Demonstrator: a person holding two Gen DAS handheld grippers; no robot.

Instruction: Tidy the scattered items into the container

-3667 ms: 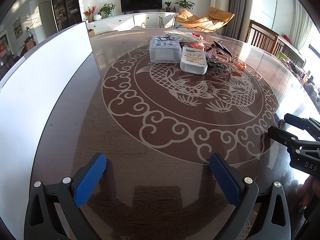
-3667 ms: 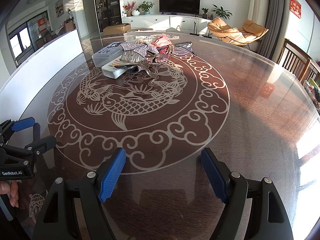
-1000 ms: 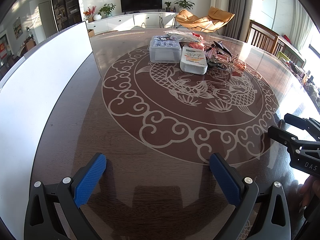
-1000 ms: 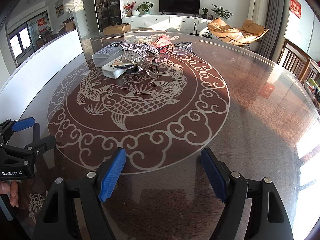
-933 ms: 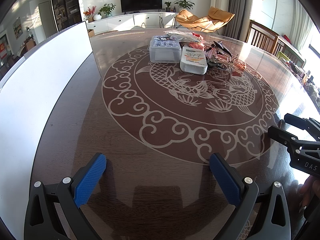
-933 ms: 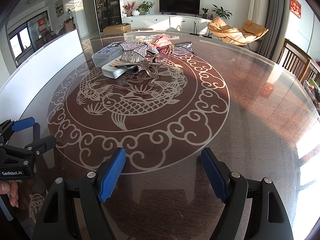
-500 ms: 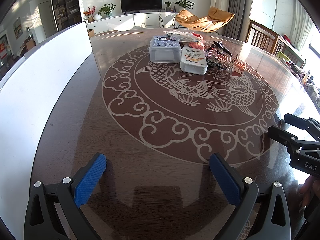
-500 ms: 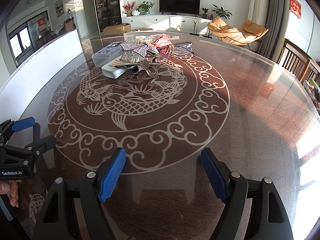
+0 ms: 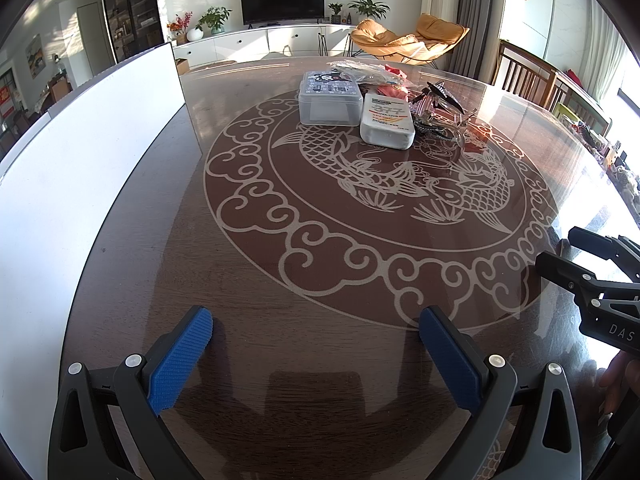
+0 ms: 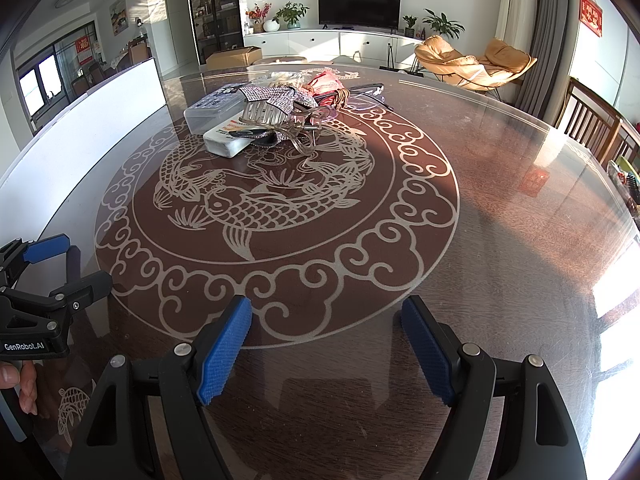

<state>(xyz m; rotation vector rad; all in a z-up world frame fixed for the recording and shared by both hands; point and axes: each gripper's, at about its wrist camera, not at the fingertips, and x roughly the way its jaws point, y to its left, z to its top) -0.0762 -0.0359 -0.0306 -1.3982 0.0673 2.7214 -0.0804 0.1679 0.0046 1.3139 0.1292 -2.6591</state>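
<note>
Far across the round, fish-patterned table point(image 9: 280, 288) lies a pile of small items. It holds a clear lidded plastic container point(image 9: 328, 98), a white bottle point(image 9: 387, 120) lying flat, dark hair claws point(image 9: 438, 114) and a red item point(image 9: 394, 88). The right wrist view shows the same container point(image 10: 212, 110), the bottle point(image 10: 226, 140), a rhinestone hair clip point(image 10: 276, 98) and a clear claw clip point(image 10: 308, 128). My left gripper point(image 9: 314, 316) is open over bare table near the front edge. Beside it, my right gripper point(image 10: 327, 306) is open too, nothing between its blue pads.
A tall white board point(image 9: 80, 160) stands along the table's left side. Wooden chairs point(image 10: 592, 128) line the far right edge. A hand point(image 10: 16, 380) holds the left gripper's handle at the lower left of the right wrist view. Sun glare falls on the table's right side.
</note>
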